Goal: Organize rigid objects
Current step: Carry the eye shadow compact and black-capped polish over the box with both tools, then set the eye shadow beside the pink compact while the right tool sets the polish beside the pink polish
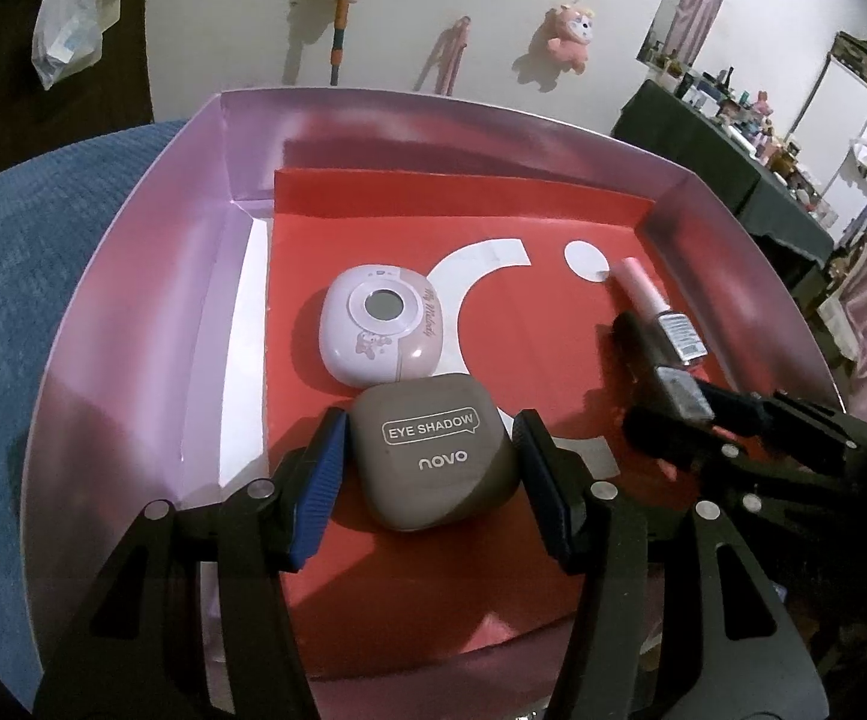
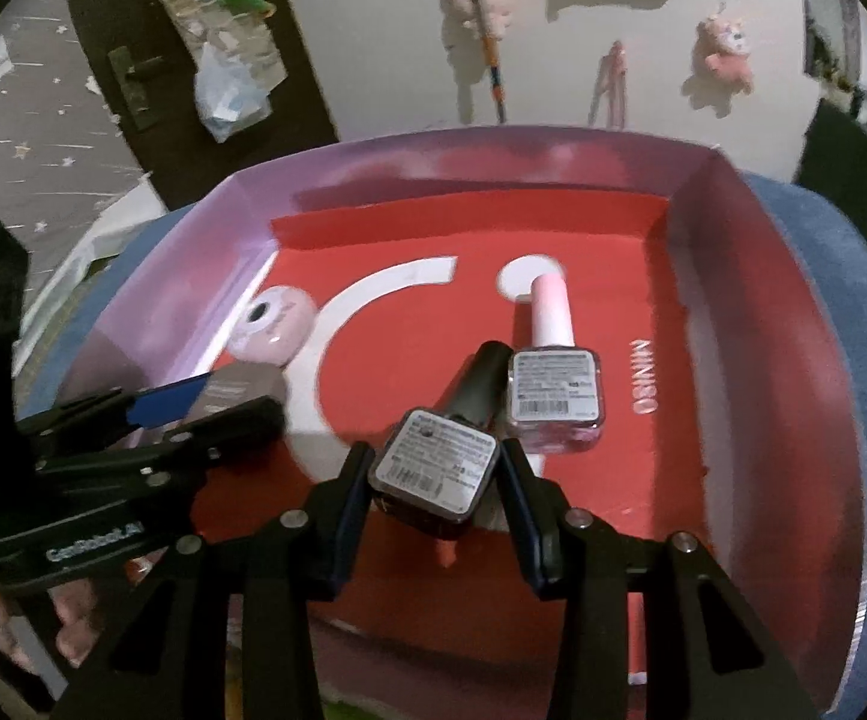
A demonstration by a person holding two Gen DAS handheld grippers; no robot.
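- Step in hand, as I judge it: both claws are setting cosmetics down inside the pink box (image 1: pixel 133 276), which rests on a blue cloth (image 1: pixel 7 300); 4 items lie on its red floor liner (image 1: pixel 553 312).
- The left claw (image 1: pixel 427 462) straddles the brown eye shadow case (image 1: pixel 436 450). Its 2 blue-padded fingers (image 1: pixel 319 486) sit at the case's 9 and 3 o'clock sides, touching or nearly so; I cannot tell whether it grips or has already let go.
- The case lies flat on the liner, its 12 o'clock edge touching the pale pink compact (image 1: pixel 379 324).
- The right claw (image 2: pixel 433 474) brackets the dark nail polish bottle (image 2: pixel 433 468), which lies on its side with its black cap pointing to 12 o'clock. The fingers look pressed to the bottle's sides, so I judge it gripped.
- The pink nail polish bottle (image 2: pixel 553 396) lies just beside it at 2 o'clock, cap also toward 12 o'clock; the 2 bottles look to be touching.
- Next move, in my judgement: each claw should spread fully and draw straight back toward 6 o'clock, without dragging its item or nudging the neighbour out of line.
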